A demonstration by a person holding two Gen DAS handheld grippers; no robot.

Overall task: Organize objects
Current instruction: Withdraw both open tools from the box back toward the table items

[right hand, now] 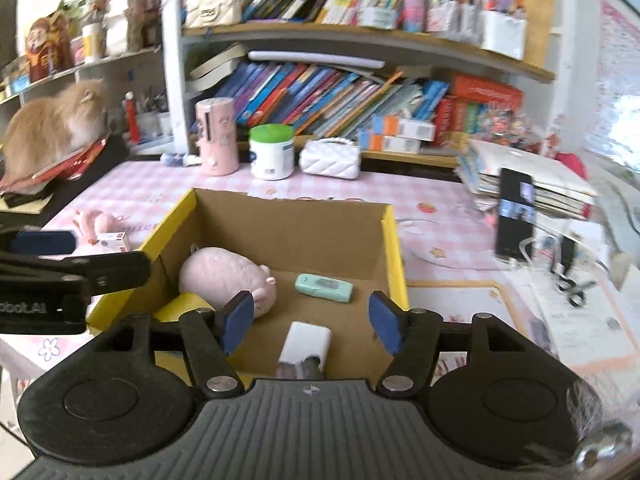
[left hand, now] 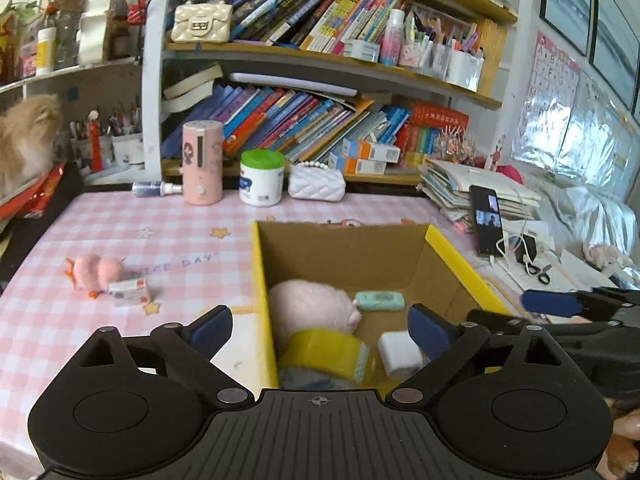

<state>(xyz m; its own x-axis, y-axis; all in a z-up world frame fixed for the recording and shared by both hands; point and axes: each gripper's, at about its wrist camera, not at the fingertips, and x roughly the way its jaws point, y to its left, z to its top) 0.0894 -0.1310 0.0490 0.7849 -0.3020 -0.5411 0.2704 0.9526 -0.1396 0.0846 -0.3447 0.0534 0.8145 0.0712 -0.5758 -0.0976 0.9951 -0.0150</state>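
Observation:
An open cardboard box with yellow rims point(left hand: 452, 256) stands on the pink checked tablecloth. Inside it lie a pink plush point(left hand: 312, 308), a yellow tape roll point(left hand: 324, 350), a mint green case point(left hand: 378, 301) and a white block point(left hand: 400, 350). My left gripper point(left hand: 320, 328) is open wide above the box's near left corner, with nothing between its pads. My right gripper point(right hand: 312, 320) is open above the white block point(right hand: 306, 342), which lies on the box floor below its pads. Left of the box, on the cloth, lie a small pink toy point(left hand: 96, 270) and a small white carton point(left hand: 130, 290).
Behind the box stand a pink cylinder point(left hand: 202, 162), a green-lidded white jar point(left hand: 262, 180) and a white quilted purse point(left hand: 316, 183). A phone point(left hand: 486, 220) leans on a paper stack at right, with scissors point(left hand: 538, 272) near. A furry animal point(right hand: 56, 120) sits far left.

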